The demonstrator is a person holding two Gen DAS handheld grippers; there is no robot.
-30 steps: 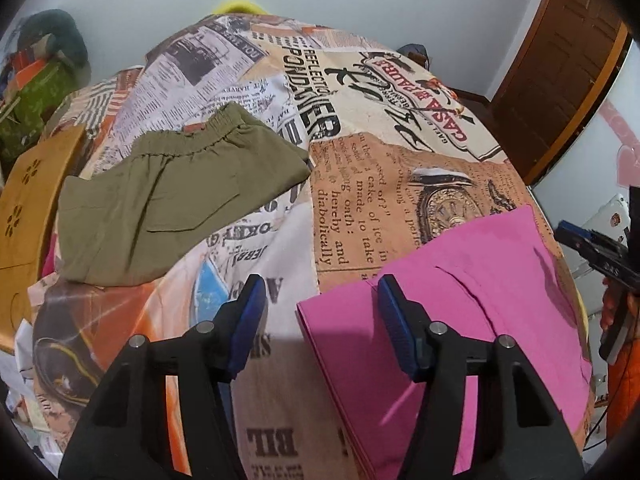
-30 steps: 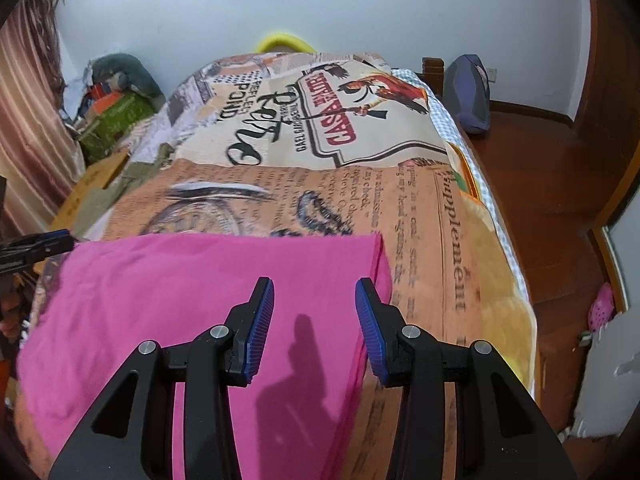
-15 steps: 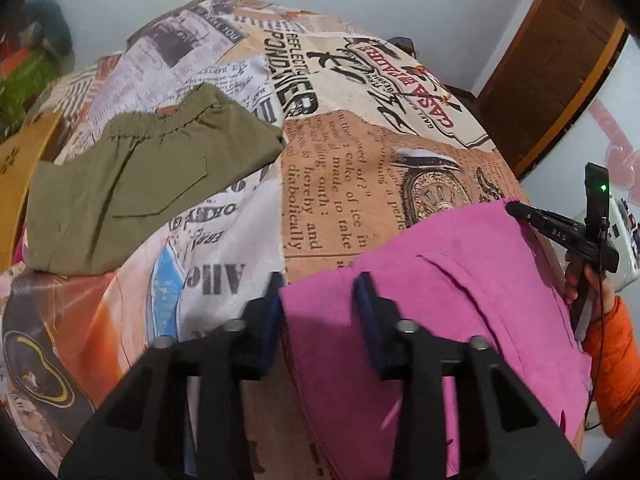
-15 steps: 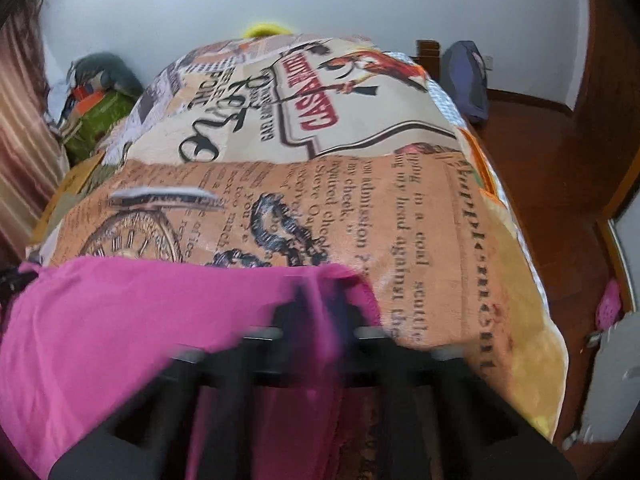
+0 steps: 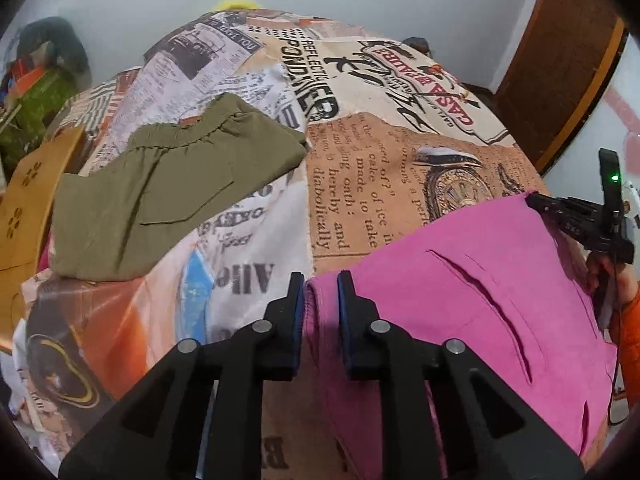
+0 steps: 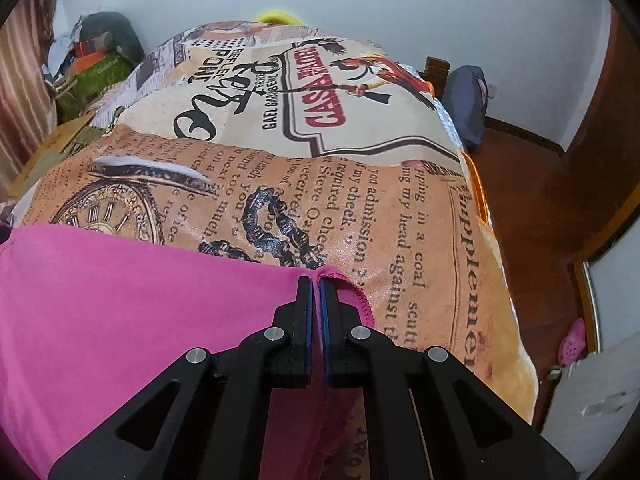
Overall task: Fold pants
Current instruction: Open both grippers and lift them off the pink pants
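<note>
Two grippers on the pink pants (image 5: pixel 460 292), which lie flat on the near part of the printed bedspread (image 5: pixel 360 168). Left gripper (image 5: pixel 320 280) is closing its jaws, a bunched corner of pink cloth between the blue pads. Right gripper (image 6: pixel 315 280) has its jaws pressed together, pinching the far corner of the pants right at the hem. Up at ten o'clock in the left view, olive shorts (image 5: pixel 168 192) lie folded, well apart from the pink.
</note>
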